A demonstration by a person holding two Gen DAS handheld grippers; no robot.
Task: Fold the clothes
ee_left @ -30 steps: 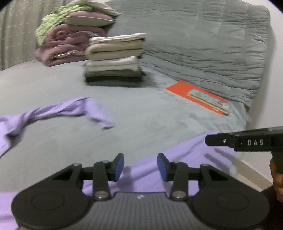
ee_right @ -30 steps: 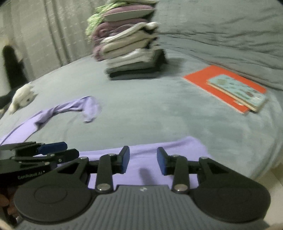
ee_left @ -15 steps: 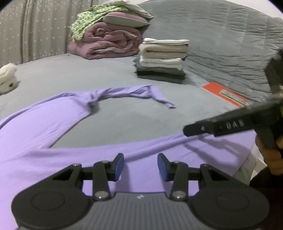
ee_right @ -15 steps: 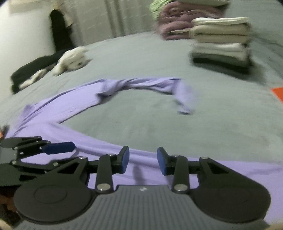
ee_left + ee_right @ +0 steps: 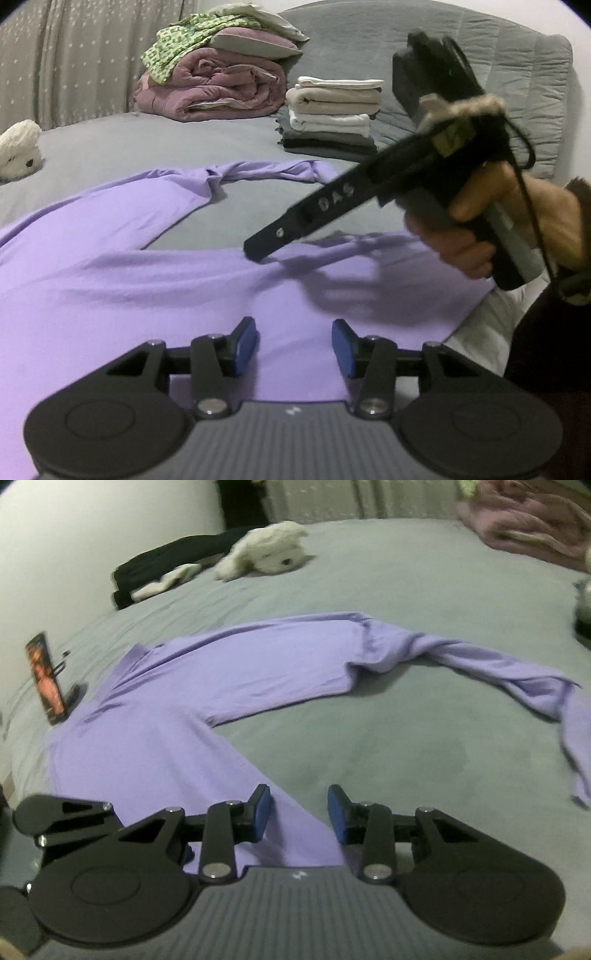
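A purple long-sleeved shirt (image 5: 147, 288) lies spread on the grey bed (image 5: 110, 147). One sleeve (image 5: 480, 657) curls away across the cover. My left gripper (image 5: 294, 347) hovers low over the shirt's body; its jaws are opening and nothing is between the blue pads. My right gripper (image 5: 299, 812) is open over the shirt's (image 5: 155, 716) lower edge, also with nothing between its pads. In the left wrist view the right gripper (image 5: 264, 245) comes in from the right, held by a hand (image 5: 480, 236), its tip down near the cloth.
A stack of folded clothes (image 5: 332, 114) and a pile of pink bedding (image 5: 214, 88) sit at the back. A white plush toy (image 5: 266, 550) and a black garment (image 5: 166, 561) lie far left. A phone on a stand (image 5: 46, 679) stands by the shirt's collar. The bed's edge (image 5: 476, 321) is at right.
Both grippers have swung left along the bed, from the shirt's hem toward its body. The right gripper has rolled and now reaches over the shirt in the left wrist view.
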